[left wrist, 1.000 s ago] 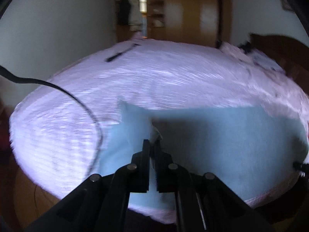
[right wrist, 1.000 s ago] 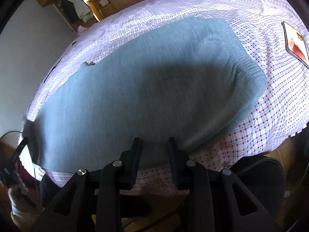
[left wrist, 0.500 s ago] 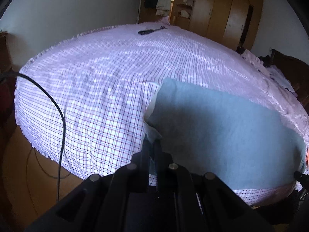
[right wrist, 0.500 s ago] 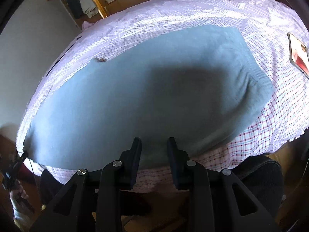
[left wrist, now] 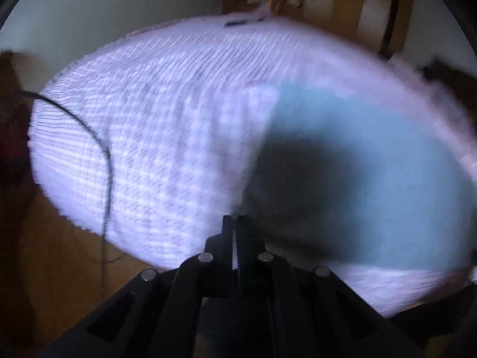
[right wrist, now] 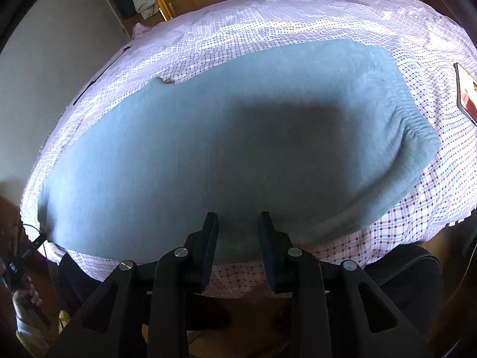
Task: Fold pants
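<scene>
I see the grey-blue fleece pants lying flat on the bed's pink checked sheet, long axis running left to right, gathered waistband toward my right. My right gripper hovers wide open over their near edge, holding nothing. My left gripper is pressed closed at the pants' left end; blur hides whether cloth is pinched.

The left tool, closed on the leg end of the flat blue-grey fleece pants, now drags that end across the pink checked bed, blurring its view.
</scene>
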Available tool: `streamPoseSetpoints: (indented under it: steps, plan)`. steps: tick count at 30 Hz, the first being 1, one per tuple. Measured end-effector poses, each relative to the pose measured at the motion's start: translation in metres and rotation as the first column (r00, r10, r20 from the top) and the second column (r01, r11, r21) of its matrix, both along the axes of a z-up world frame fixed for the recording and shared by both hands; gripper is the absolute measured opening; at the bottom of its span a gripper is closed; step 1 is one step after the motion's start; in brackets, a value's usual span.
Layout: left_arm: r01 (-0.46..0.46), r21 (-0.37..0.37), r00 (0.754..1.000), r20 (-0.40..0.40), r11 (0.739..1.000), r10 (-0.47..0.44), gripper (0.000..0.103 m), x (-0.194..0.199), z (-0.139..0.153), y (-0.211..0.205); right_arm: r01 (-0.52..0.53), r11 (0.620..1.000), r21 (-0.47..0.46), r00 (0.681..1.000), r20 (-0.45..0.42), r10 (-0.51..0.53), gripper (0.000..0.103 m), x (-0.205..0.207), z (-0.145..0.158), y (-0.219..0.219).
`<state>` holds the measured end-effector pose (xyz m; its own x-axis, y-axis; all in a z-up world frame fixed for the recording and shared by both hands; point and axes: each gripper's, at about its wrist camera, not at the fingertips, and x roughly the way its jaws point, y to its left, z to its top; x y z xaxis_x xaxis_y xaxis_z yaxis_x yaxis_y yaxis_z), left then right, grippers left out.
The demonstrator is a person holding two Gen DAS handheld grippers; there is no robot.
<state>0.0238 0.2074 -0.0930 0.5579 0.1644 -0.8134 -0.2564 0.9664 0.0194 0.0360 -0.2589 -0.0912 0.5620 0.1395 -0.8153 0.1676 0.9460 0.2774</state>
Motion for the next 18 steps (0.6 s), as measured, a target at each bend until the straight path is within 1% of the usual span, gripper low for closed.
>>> streamPoseSetpoints:
  steps: [1,2,4,6,8,11,13,14,18]
  plan:
    - [-0.024,0.042,1.000,-0.019,0.999,0.025,0.002,-0.002,-0.003,0.002,-0.001,1.000,0.003,1.000,-0.002,0.001,0.020,0.000,0.000,-0.001]
    - [-0.030,0.038,0.999,-0.015,0.999,0.030,0.002,-0.006,-0.002,0.005,0.000,1.000,0.012,1.000,-0.004,0.000,0.020,0.000,0.000,-0.003]
    - [-0.015,-0.017,0.999,0.029,1.000,0.016,0.002,-0.015,0.010,0.011,0.003,1.000,0.026,1.000,-0.008,-0.003,0.020,0.000,0.001,-0.004]
    - [0.004,-0.047,0.997,0.073,0.999,-0.001,0.002,-0.021,0.026,0.013,0.004,0.999,0.034,1.000,0.004,-0.004,0.020,0.002,0.007,-0.005]
    - [0.040,-0.064,0.992,0.122,0.997,-0.032,0.003,-0.021,0.048,0.009,-0.002,0.999,0.042,0.999,0.034,0.000,0.020,0.003,0.015,-0.006]
    - [0.090,-0.111,0.982,0.178,0.990,-0.069,0.007,-0.012,0.067,-0.002,-0.010,0.998,0.057,0.996,0.090,0.005,0.021,0.009,0.028,-0.007]
    - [0.122,-0.134,0.976,0.194,0.983,-0.094,0.008,-0.001,0.071,-0.012,-0.006,0.998,0.068,0.994,0.110,-0.001,0.023,0.019,0.034,-0.009]
    - [0.135,-0.143,0.976,0.190,0.980,-0.106,0.008,0.009,0.070,-0.017,-0.003,0.997,0.072,0.993,0.118,-0.006,0.023,0.023,0.035,-0.011]
    - [0.145,-0.143,0.978,0.171,0.979,-0.119,0.008,0.036,0.058,-0.032,0.008,0.994,0.112,0.989,0.146,-0.025,0.024,0.052,0.038,-0.017]
